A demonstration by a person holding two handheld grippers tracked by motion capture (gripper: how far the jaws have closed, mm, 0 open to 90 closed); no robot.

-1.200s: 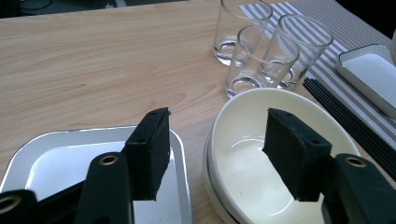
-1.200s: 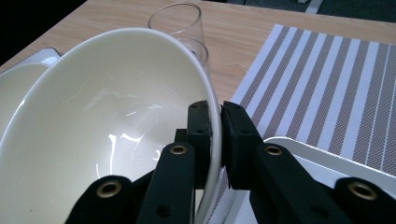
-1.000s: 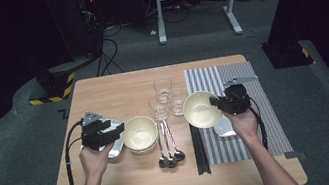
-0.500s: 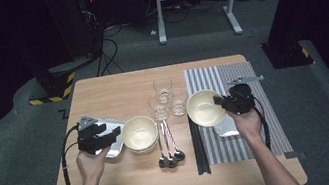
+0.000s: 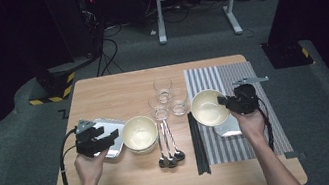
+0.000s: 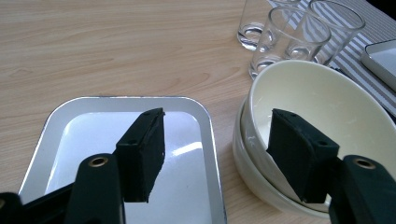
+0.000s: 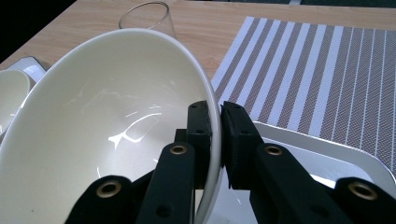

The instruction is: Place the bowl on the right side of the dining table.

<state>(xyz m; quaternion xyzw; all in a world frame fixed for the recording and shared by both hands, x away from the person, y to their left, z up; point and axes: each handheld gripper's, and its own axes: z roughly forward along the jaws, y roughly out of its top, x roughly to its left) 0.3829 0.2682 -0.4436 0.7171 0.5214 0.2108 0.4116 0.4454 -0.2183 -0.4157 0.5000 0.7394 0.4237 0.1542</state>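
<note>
On the left of the bench, the left hand-held gripper hovers over a small silver tray with its jaws apart and nothing between them; in the left gripper view one pad hangs above the tray and the other in front of the rim of the stacked bowls just beside it — two cream bowls, one nested in the other. This hand looks idle for now. Between the two hands lie three spoons, three clear glasses behind them, and black chopsticks along the left edge of the striped placemat. The work is on the right: the right hand-held gripper is clamped on the rim of a cream bowl, one pad inside the wall and one outside, holding it tilted above a white rectangular tray that rests on the placemat. I judge the step in hand to be the setting of this bowl at the place setting; the next move calls for levelling it and lowering it gently — onto the tray or the mat beside it — before the jaws let go. The nearest glass and the chopsticks stand close to its left, so a drift that way could knock them.
</note>
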